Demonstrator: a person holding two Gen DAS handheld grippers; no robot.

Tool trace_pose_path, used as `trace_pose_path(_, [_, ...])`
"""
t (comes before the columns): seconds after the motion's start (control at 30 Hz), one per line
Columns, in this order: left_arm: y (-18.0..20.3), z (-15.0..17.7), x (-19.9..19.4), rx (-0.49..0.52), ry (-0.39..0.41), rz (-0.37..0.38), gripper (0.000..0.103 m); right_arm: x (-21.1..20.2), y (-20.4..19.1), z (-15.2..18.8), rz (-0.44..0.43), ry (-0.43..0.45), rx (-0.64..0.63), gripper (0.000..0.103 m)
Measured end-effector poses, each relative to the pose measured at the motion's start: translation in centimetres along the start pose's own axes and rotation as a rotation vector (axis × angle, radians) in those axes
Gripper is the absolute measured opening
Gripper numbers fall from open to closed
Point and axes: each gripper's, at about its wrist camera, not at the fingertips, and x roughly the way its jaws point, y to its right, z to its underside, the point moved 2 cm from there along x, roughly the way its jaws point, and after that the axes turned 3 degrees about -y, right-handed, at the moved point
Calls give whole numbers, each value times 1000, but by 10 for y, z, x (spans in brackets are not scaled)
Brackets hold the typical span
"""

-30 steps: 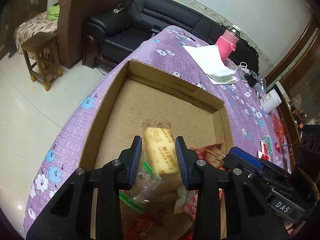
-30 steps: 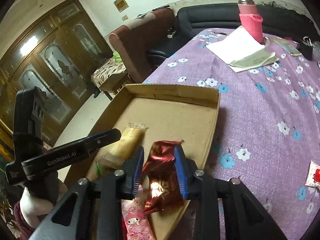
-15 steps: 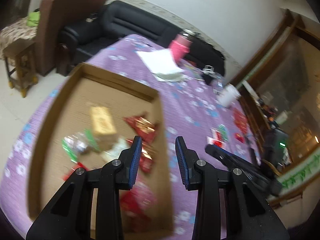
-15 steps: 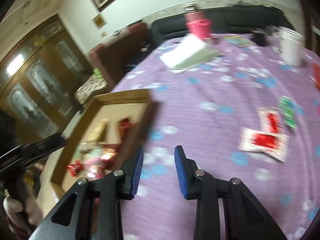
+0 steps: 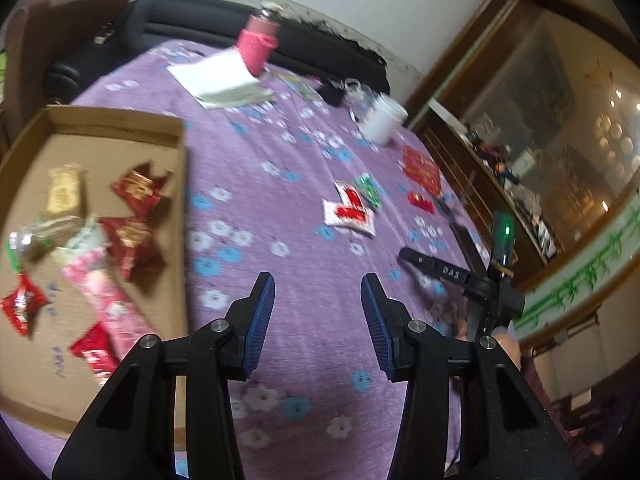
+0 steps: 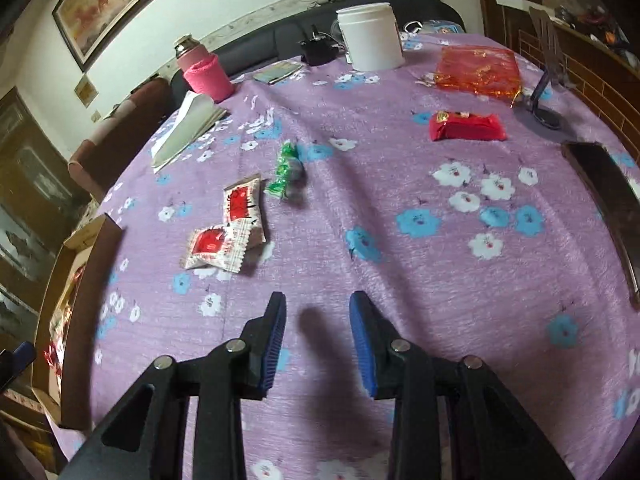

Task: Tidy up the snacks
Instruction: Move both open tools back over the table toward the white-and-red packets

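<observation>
Since leaving the box (image 5: 182, 184), both grippers' jaws are opening, empty.

Black left gripper (image 5: 318, 320), black right gripper (image 6: 318, 336), ribbed blue jaws, silver screws

Tablecloth (image 6: 400, 272) matt woven cloth; box (image 5: 176, 184) rough cardboard; red packet (image 6: 466, 127) glossy, probably plastic.

Both views looked steeply down from close above the worktop (image 5: 304, 184) with its purple flowered cloth. The left wrist view faced across it toward the black sofa (image 5: 208, 12), with the shallow brown cardboard tray (image 5: 182, 184) at its left edge. The right wrist view faced the same far end. Both shared the white-and-red snack packets (image 5: 350, 212) (image 6: 228, 232), the pink-sleeved flask (image 5: 258, 42) (image 6: 204, 72) and the white plastic tub (image 5: 384, 120) (image 6: 372, 36).
</observation>
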Motion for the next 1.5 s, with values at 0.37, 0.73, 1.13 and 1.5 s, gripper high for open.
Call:
trace_pose_path(0.37, [19,4,12,43,-23,-2,44,0,19,-6,428,37,-176,74])
trace_pose_path(0.73, [12,7,14,28,-29,6,44,-28,65,-9,565,101,-121,83])
trace_pose_path(1.13, [26,7,27,63,-59,17,44,-61,25,-24,317,207,-95,84])
trace_pose_path(1.5, [41,13,58,61,-153,19,51,-46,-11,-55,126,208,-82,84])
